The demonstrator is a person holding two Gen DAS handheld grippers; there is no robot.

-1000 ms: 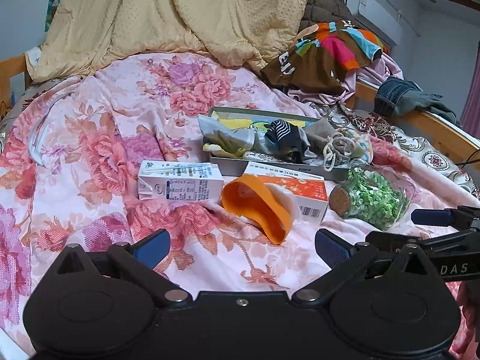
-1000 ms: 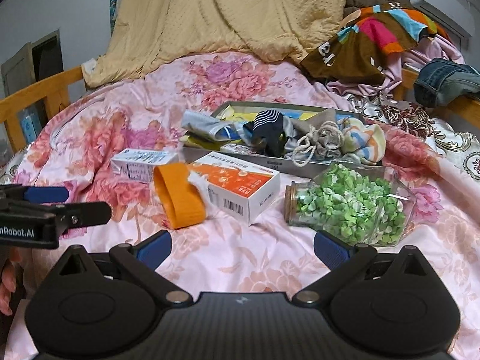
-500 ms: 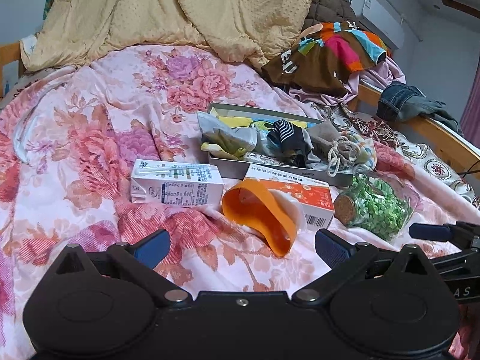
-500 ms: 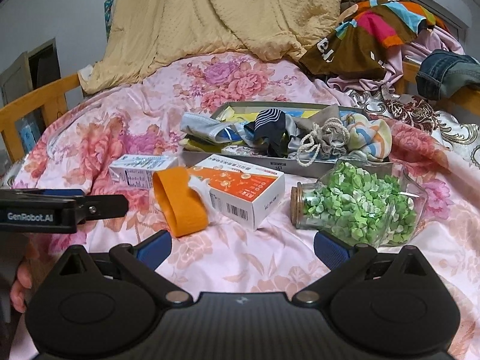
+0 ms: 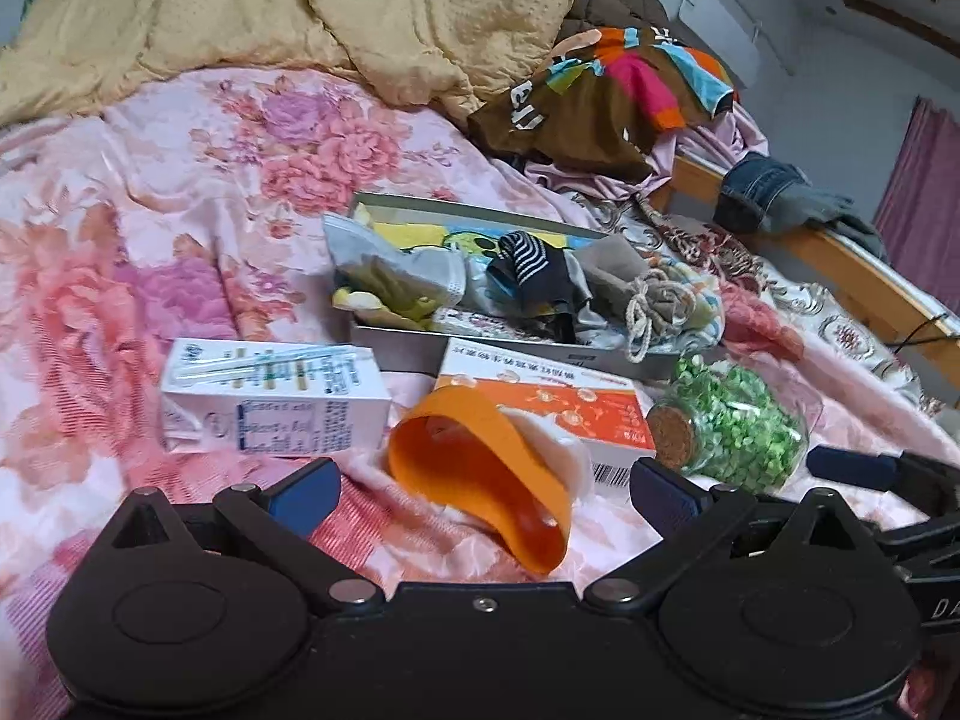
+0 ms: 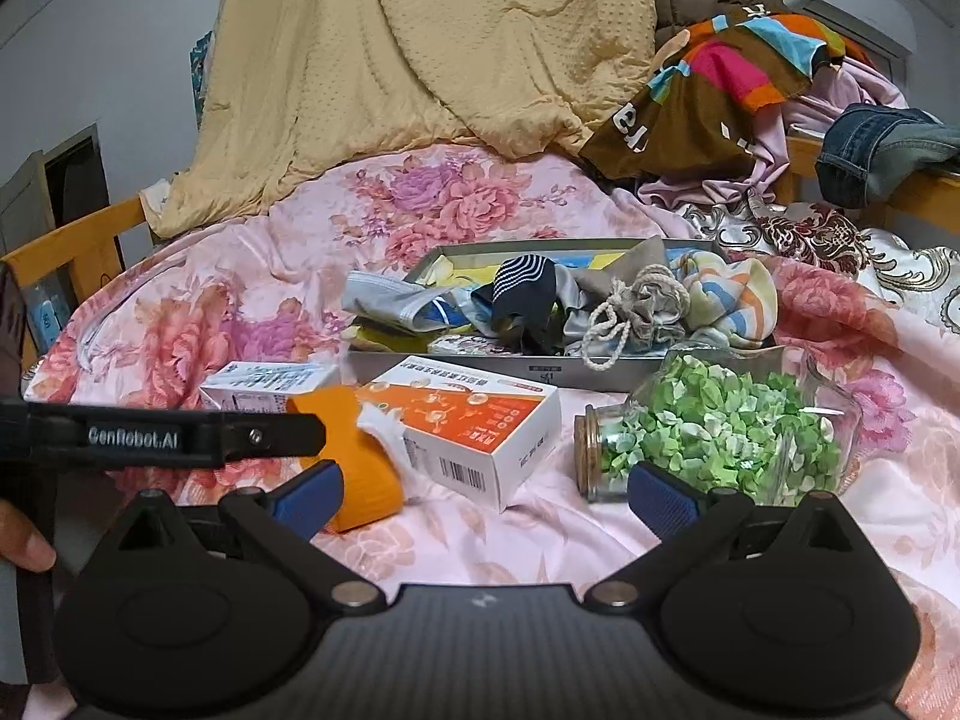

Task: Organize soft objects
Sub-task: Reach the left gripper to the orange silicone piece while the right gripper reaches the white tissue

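While both tools are hovering released and empty over the floral bedspread [image 5: 150,228], the left gripper [image 5: 480,483] is lining up on the orange sock [image 5: 480,468], which is lying against the orange-and-white carton [image 5: 558,405], just in front of the metal tray [image 6: 600,369] of soft items. Judging by the spread jaws, the approach step is in hand; next, descend and close on the cuff. Only the right wrist view is showing the right gripper [image 6: 480,492] clear of the jar of green chips [image 6: 720,432], plus a thumb [image 6: 27,543].
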